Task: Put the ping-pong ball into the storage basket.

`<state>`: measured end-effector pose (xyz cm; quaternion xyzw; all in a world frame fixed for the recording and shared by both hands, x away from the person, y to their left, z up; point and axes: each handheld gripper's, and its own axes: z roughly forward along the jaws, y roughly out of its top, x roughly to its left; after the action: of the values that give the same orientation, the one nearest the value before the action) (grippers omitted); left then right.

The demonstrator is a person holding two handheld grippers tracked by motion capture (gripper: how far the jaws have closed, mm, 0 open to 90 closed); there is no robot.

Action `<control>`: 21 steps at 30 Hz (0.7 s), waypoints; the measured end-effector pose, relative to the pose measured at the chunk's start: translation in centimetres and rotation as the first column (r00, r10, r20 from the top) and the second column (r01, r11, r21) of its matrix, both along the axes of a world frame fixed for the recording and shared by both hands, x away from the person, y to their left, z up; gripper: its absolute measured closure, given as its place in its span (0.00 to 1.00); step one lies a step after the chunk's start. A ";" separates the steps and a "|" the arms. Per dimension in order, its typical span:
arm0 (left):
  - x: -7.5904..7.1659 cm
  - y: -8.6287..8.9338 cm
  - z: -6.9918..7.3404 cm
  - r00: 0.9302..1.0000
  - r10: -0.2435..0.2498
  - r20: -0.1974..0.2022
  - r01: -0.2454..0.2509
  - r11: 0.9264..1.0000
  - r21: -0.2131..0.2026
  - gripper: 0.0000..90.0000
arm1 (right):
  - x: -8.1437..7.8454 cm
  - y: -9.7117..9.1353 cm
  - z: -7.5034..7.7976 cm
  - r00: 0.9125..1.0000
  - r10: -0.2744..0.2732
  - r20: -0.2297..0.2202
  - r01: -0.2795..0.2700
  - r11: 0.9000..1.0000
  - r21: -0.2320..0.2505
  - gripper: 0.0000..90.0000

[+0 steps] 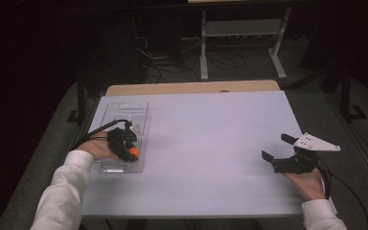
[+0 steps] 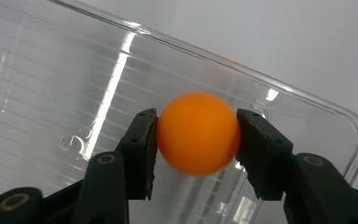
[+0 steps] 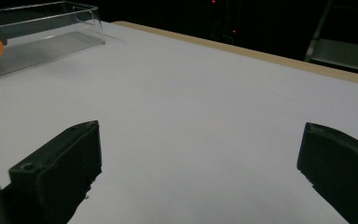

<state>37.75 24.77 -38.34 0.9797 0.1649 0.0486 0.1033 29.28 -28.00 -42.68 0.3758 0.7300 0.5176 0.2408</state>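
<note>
Clamped between the left gripper's (image 2: 196, 135) black jaws, an orange ball (image 2: 198, 133) hangs over the clear plastic tray (image 2: 51, 84) at the white table's (image 1: 201, 143) left side. Well apart, the right gripper (image 1: 277, 147) rests wide, holding nothing.

The clear tray (image 1: 124, 108) sits by the table's (image 1: 206, 143) left edge, its walls fencing in the space around the orange ball (image 1: 133, 151) and the left gripper (image 1: 130, 149) over its near end. From the tray across to the right gripper (image 1: 279, 149) near the right edge, the tabletop lies bare. The far edge and near edge are unobstructed.
</note>
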 end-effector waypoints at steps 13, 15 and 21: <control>-0.1 0.6 0.8 0.998 0.043 0.042 -0.042 0.999 -0.007 0.36 | 0.0 0.0 0.0 1.000 0.000 -0.001 0.000 1.000 -0.002 0.00; -0.2 0.7 0.9 0.997 0.057 0.050 -0.057 0.998 -0.010 0.33 | 0.0 0.1 0.0 1.000 0.001 -0.001 -0.001 1.000 -0.003 0.00; -0.4 1.3 1.7 0.994 0.076 0.074 -0.074 0.997 -0.031 0.27 | 0.0 0.1 0.0 1.000 0.001 0.002 -0.001 1.000 -0.003 0.00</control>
<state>37.39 26.07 -36.65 0.9687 0.1984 0.0868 0.1214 29.24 -27.93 -42.66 0.3744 0.7308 0.5171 0.2419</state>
